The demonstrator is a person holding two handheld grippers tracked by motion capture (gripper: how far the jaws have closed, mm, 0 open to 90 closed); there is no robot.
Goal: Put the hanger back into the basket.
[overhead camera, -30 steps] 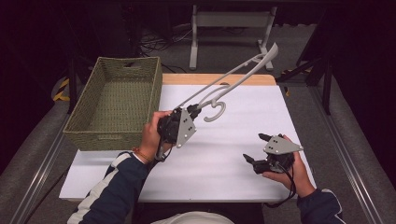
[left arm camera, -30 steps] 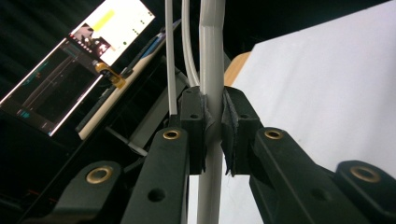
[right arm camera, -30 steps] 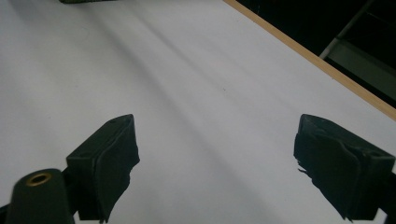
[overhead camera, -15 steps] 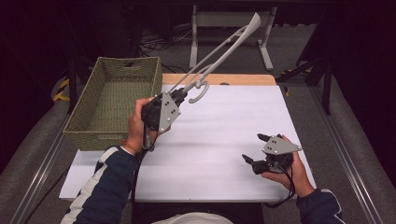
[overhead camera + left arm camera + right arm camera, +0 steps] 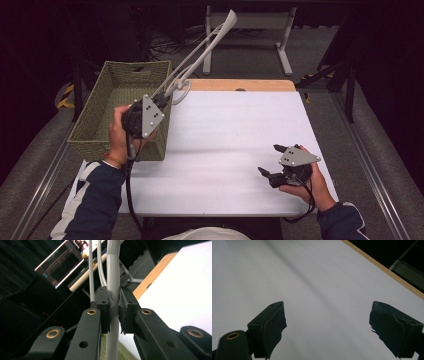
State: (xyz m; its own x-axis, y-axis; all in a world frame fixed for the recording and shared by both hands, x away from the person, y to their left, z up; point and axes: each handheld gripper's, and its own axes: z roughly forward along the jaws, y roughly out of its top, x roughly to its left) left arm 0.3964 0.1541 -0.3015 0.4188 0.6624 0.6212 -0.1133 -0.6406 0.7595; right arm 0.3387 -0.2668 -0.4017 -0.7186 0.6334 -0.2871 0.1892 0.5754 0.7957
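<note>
The left gripper (image 5: 159, 102) clamps the grey plastic clothes hanger (image 5: 200, 50) by its bar, raised aslant over the woven green basket's (image 5: 90, 140) near-right corner, likely for dropping in. Right of the basket, the right gripper (image 5: 275, 161) rests wide open.

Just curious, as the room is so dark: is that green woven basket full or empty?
Empty, as far as it shows: the green woven basket has a bare floor. The left gripper hides its near right corner.

1 hanger (image 5: 200, 55) – 1 basket (image 5: 95, 142) – 2 grippers, L (image 5: 161, 98) & R (image 5: 270, 160).
</note>
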